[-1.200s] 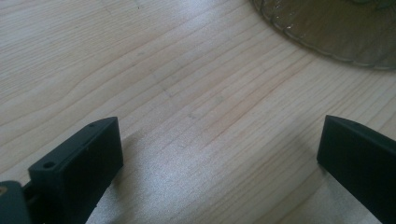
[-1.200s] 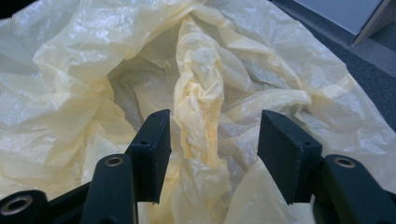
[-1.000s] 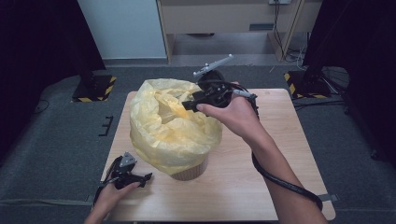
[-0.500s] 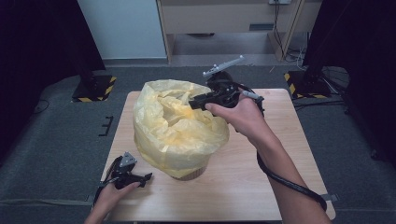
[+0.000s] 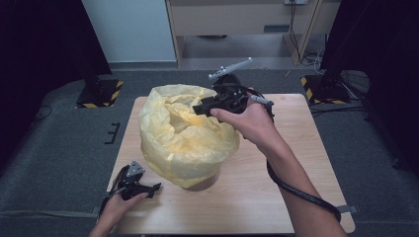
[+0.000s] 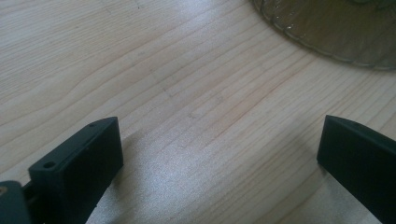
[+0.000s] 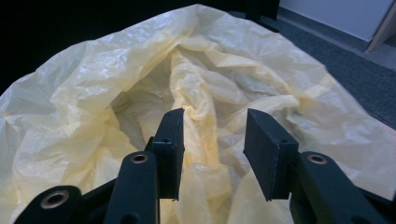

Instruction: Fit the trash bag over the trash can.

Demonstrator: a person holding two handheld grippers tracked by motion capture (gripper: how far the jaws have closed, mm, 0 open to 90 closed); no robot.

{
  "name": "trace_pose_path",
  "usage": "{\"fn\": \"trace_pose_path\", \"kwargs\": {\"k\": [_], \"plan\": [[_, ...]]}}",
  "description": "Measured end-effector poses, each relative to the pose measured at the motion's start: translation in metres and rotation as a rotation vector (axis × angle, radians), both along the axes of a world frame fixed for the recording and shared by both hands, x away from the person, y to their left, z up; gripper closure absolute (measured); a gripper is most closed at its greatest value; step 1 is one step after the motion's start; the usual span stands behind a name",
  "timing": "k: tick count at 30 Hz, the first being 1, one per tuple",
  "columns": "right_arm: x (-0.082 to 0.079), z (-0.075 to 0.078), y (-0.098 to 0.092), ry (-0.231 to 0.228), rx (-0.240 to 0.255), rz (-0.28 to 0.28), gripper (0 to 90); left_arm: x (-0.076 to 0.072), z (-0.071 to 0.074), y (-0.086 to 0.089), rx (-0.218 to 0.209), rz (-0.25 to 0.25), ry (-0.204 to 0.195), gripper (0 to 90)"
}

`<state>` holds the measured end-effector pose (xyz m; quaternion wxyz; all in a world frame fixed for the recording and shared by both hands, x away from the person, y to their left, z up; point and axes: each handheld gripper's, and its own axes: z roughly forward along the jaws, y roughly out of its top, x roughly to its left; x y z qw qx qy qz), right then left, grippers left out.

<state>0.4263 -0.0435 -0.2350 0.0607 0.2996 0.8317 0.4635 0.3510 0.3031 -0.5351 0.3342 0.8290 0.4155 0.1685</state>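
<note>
A crumpled yellow plastic bag (image 5: 183, 133) lines a round bin whose brown base (image 5: 202, 183) shows beneath it, in the middle of the wooden table (image 5: 296, 163). My right gripper (image 5: 200, 108) hovers over the bag's far right rim, its jaws apart with a fold of the yellow bag (image 7: 205, 140) behind the gap and nothing clamped. My left gripper (image 5: 150, 189) rests low at the table's near left corner, jaws wide open over bare wood (image 6: 196, 121), with the bin's ribbed base (image 6: 327, 32) just ahead.
Grey carpet surrounds the table. Black-and-yellow striped stand bases (image 5: 101, 94) (image 5: 321, 89) sit on the floor at far left and far right. A wooden cabinet (image 5: 237, 19) stands behind. A black cable (image 5: 301, 195) trails from my right forearm across the table.
My right gripper has lifted and drawn back to the right of the bag's opening, and the bag's rim has puffed upward. The left gripper has stayed in place.
</note>
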Motion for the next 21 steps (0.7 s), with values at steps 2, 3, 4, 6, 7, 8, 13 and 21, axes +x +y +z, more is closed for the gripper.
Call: {"fn": "trace_pose_path", "kwargs": {"k": [2, 3, 4, 6, 7, 8, 13, 21], "plan": [[0.001, 0.001, -0.007, -0.002, 0.006, -0.020, 59.0, 0.000, 0.000, 0.000, 0.000, 0.000, 0.000, 0.0], [0.002, 0.001, -0.010, -0.002, 0.007, -0.031, 59.5, 0.000, 0.000, 0.000, 0.000, 0.000, 0.000, 0.0], [0.003, 0.001, -0.014, -0.002, 0.007, -0.039, 60.3, 0.000, 0.000, 0.000, 0.000, 0.000, 0.000, 0.0], [0.005, 0.000, -0.021, 0.000, 0.013, -0.058, 61.4, 0.000, 0.000, 0.000, 0.000, 0.000, 0.000, 0.0], [0.006, 0.000, -0.025, 0.000, 0.013, -0.066, 62.6, 0.000, 0.000, 0.000, 0.000, 0.000, 0.000, 0.0], [0.006, 0.000, -0.028, -0.001, 0.013, -0.071, 62.9, 0.000, 0.000, 0.000, 0.000, 0.000, 0.000, 0.0], [0.008, -0.001, -0.041, -0.001, 0.019, -0.093, 66.7, 0.000, 0.000, 0.000, 0.001, 0.000, 0.000, 0.0], [0.012, -0.014, -0.069, 0.021, 0.028, -0.145, 71.1, 0.000, 0.000, 0.000, 0.000, 0.000, 0.000, 0.0]]}}
